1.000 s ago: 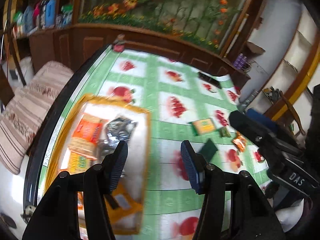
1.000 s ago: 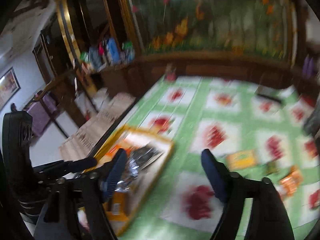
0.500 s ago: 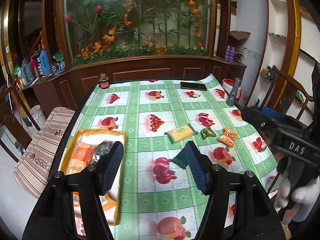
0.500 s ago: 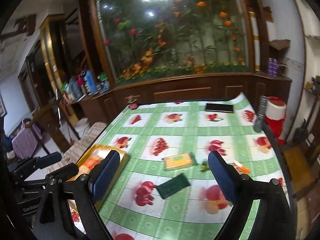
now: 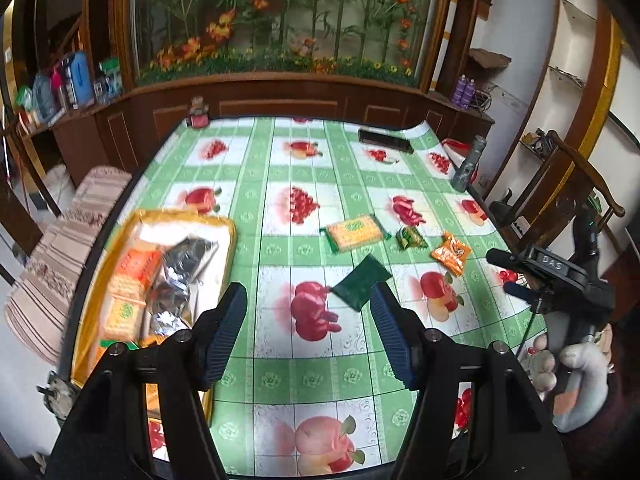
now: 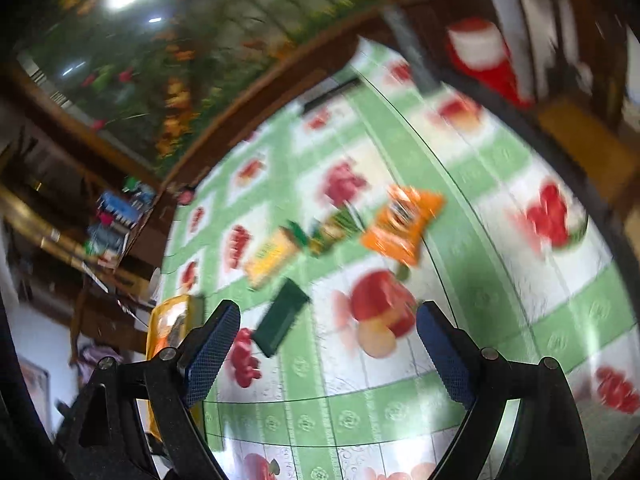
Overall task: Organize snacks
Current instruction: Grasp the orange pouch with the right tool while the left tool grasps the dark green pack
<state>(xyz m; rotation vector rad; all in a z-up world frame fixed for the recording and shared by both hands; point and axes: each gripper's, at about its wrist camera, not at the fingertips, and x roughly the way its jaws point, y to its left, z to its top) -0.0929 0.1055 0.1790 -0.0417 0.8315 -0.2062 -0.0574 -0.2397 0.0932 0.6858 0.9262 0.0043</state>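
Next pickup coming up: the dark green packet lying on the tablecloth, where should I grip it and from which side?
The dark green packet lies flat and thin, turned cornerwise, clear of the yellow biscuit pack behind it. Probably best to come from above, tilted low, and pinch across its narrow width at the middle, jaws along its long edges. Being so flat, a finger may need to slide under one edge. The right gripper is open and empty.

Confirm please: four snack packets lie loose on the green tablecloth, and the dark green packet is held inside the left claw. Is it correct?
Not fully. Four packets do lie loose on the tablecloth, but the dark green packet is not held. The left wrist view shows it flat on the cloth beyond the left claw, whose jaws stand open with nothing between them.
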